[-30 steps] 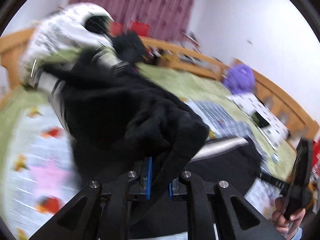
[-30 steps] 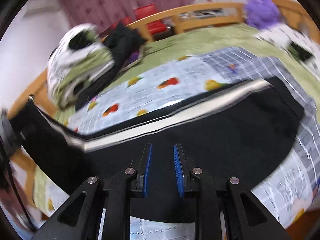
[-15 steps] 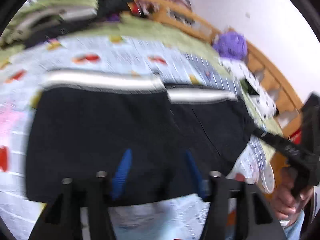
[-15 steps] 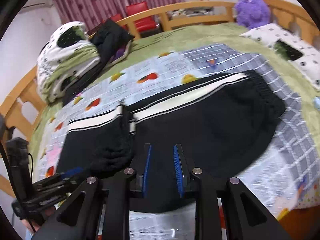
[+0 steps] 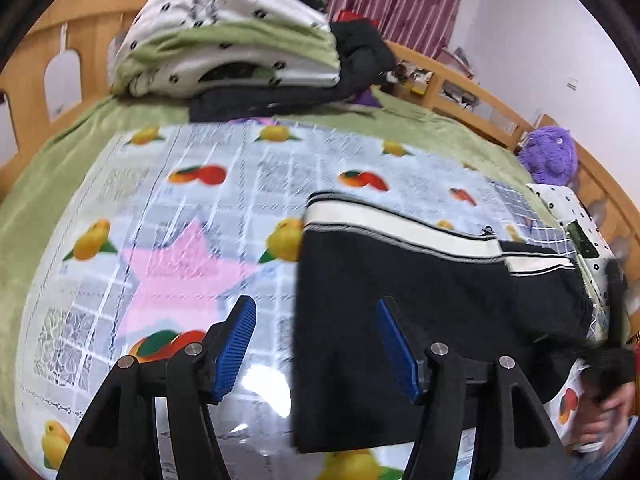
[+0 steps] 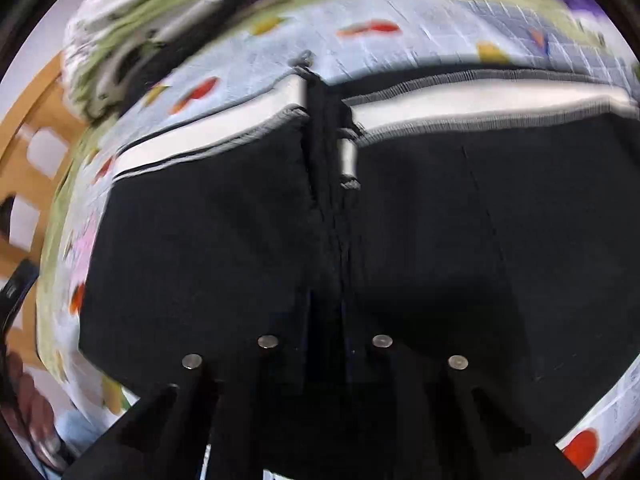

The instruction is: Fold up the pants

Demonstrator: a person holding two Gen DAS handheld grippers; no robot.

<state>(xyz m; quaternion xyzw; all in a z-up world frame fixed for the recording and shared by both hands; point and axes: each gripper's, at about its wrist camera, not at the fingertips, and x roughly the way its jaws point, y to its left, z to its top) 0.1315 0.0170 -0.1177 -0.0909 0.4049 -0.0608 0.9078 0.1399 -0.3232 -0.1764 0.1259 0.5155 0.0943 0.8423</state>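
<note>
The pants lie flat on the fruit-print sheet, already doubled over, black with a white stripe along the far edge. From the left gripper they sit ahead and to the right: its right blue pad hangs over the black cloth, its left pad over bare sheet, and the folded edge runs between them. Its jaws stand spread with nothing pressed between the pads. The right gripper is close over the middle of the pants, pointing down at them; its fingers are pressed together, black against black, and whether a pinch of cloth is caught between them cannot be told from this blurred view. Just ahead of it a raised seam of fabric runs away toward the stripe, where one layer's end overlaps the other. The cloth looks like a soft, fairly thick knit: light, limp, not slippery on the sheet, likely to sag and drag its lower layer if lifted by a single point. It should take a firm pinch without harm. For the next fold, the best holds are probably the two corners of one short end, each gripper catching every layer at the edge, so the stack moves as one. A pile of bedding lies well beyond the left gripper.
</note>
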